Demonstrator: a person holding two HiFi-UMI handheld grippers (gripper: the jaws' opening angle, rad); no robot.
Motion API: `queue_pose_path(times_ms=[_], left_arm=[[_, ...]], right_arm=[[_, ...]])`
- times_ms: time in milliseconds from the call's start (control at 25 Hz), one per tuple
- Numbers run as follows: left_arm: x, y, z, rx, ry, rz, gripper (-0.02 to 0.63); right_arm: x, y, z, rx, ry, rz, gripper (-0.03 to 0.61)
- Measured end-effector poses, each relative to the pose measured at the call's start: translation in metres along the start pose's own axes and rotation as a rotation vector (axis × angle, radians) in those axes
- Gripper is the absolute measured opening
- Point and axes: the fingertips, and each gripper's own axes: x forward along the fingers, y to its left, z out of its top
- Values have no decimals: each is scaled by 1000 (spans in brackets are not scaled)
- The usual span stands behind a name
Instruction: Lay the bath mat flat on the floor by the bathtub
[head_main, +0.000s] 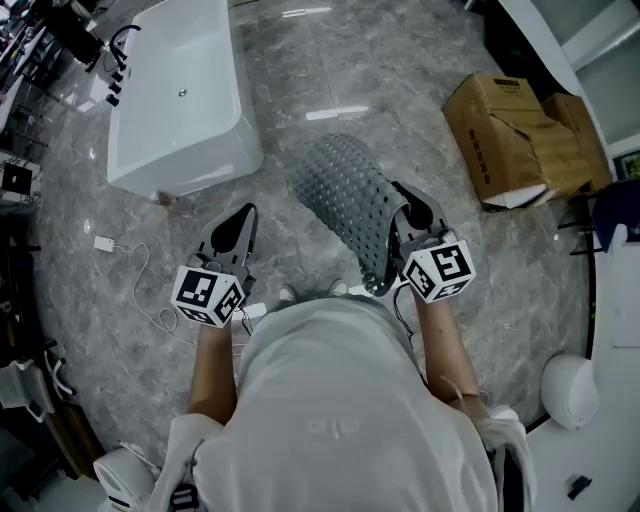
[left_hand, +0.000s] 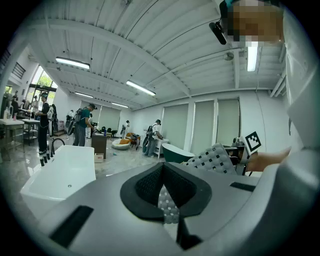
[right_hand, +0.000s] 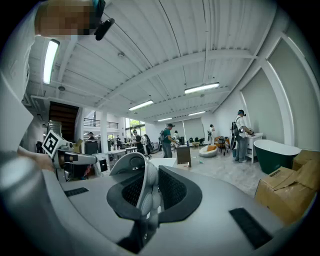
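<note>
The right tongs (head_main: 405, 200) were clamped on one edge of the mat (head_main: 345, 195). In the right gripper view the mat's bumpy grey edge (right_hand: 142, 195) ran up between the two dark pads, which pressed on it from either side. From the head view the mat hung out ahead of the person, bowed and tilted rather than flat, with its far end toward the middle of the marble floor (head_main: 330, 70). It lay to the right of the white tub (head_main: 180, 100) and well apart from it.

The left tongs (head_main: 245, 212) were closed together and held nothing that the head view showed; they pointed toward the near corner of the tub. In the left gripper view a thin chequered strip (left_hand: 167, 205) showed in the seam between the closed pads, perhaps the pad surface itself, though I could not tell. That same view caught the mat (left_hand: 215, 159) off to the right at about the tongs' own height, with the tub (left_hand: 60, 175) on the left.

Two battered boxes (head_main: 520, 140) sat on the floor to the right. A white cable (head_main: 150, 290) trailed over the floor left of the person. A green tub (right_hand: 277, 152) and several people (right_hand: 167, 140) stood far back in the hall.
</note>
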Motion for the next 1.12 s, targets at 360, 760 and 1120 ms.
queue_pose_path(times_ms=[360, 760, 1120], left_arm=[[23, -40, 1, 25, 4, -4, 15], [45, -35, -21, -51, 28, 29, 15], [107, 41, -25, -106, 35, 50, 15]], right_arm=[[-25, -35, -8, 39, 8, 17, 46], [-22, -70, -32, 82, 57, 5, 46], [54, -105, -32, 70, 95, -3, 46]])
